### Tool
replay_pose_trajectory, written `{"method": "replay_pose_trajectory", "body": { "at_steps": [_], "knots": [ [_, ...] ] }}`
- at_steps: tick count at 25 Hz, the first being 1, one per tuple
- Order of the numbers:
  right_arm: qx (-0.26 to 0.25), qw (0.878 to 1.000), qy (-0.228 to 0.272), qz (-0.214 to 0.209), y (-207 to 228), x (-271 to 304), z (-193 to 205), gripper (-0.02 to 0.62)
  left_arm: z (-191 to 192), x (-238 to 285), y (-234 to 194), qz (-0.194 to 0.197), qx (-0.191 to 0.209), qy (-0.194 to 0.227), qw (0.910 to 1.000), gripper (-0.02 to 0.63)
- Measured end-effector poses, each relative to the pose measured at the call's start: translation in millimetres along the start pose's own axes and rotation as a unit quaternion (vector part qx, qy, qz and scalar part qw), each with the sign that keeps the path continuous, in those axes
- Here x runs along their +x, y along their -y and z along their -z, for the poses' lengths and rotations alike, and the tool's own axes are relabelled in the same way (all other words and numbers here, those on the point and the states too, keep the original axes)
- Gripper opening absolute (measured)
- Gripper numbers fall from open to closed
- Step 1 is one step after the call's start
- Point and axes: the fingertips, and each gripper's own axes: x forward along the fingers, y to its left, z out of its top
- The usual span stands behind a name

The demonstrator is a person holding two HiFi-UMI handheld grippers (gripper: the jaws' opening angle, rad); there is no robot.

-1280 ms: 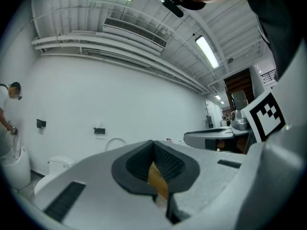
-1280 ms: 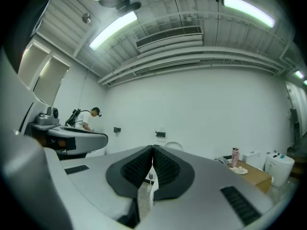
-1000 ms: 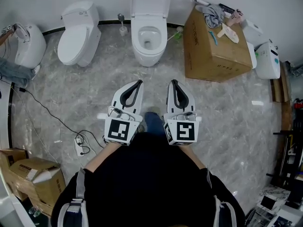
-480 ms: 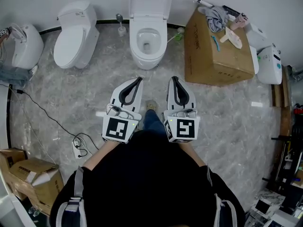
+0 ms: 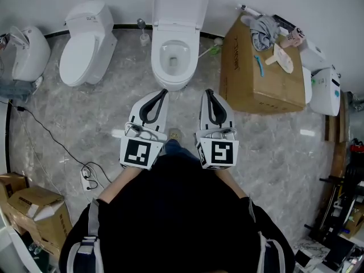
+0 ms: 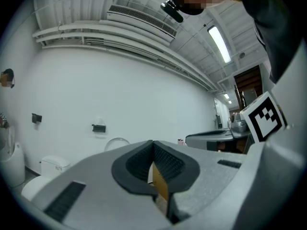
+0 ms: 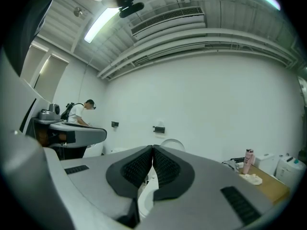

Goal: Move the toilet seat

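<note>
The middle toilet (image 5: 173, 56) stands against the far wall with its bowl uncovered and its seat and lid (image 5: 178, 3) raised upright. My left gripper (image 5: 164, 92) and right gripper (image 5: 208, 92) are held level side by side, just short of the bowl's front rim. Both are shut with nothing between the jaws. In the left gripper view the shut left gripper (image 6: 152, 143) points at the wall, with the raised lid (image 6: 116, 143) peeking over the jaws. In the right gripper view the right gripper (image 7: 153, 147) covers most of the bowl, and the lid (image 7: 172, 143) shows above it.
A second toilet (image 5: 82, 41) with its lid down stands to the left, another white unit (image 5: 25, 53) beyond it. A toilet brush (image 5: 145, 33) stands between the toilets. A big cardboard box (image 5: 256, 78) sits right of the bowl. A cable and power strip (image 5: 86, 175) lie on the floor at left.
The person has stepped toward the middle toilet, so both grippers now sit much nearer its bowl. Both stayed shut and side by side.
</note>
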Motion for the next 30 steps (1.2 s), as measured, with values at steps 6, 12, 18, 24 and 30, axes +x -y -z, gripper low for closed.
{"method": "replay_pose_trajectory", "body": {
  "at_steps": [6,12,18,24,30],
  "knots": [
    [0.002,1.0,0.0,-0.019,36.6,39.6,8.1,0.023,3.5,45.7,-8.4,-0.026,-0.001,-0.006,0.9996,0.008],
    [0.01,0.999,-0.003,-0.035,53.6,60.1,17.6,0.023,6.6,68.5,-12.4,-0.046,-0.001,-0.011,0.9989,0.008],
    [0.017,0.999,-0.006,-0.041,62.2,71.5,20.3,0.023,6.8,80.9,-16.9,-0.055,0.0,-0.019,0.9983,0.008],
    [0.018,0.999,-0.009,-0.038,68.2,85.6,26.4,0.023,11.4,96.4,-25.2,-0.053,-0.001,-0.029,0.9982,0.008],
    [0.005,1.0,-0.01,-0.027,73.1,110.3,28.9,0.023,17.1,120.0,-43.1,-0.041,-0.001,-0.034,0.9986,0.008]
  ]
}}
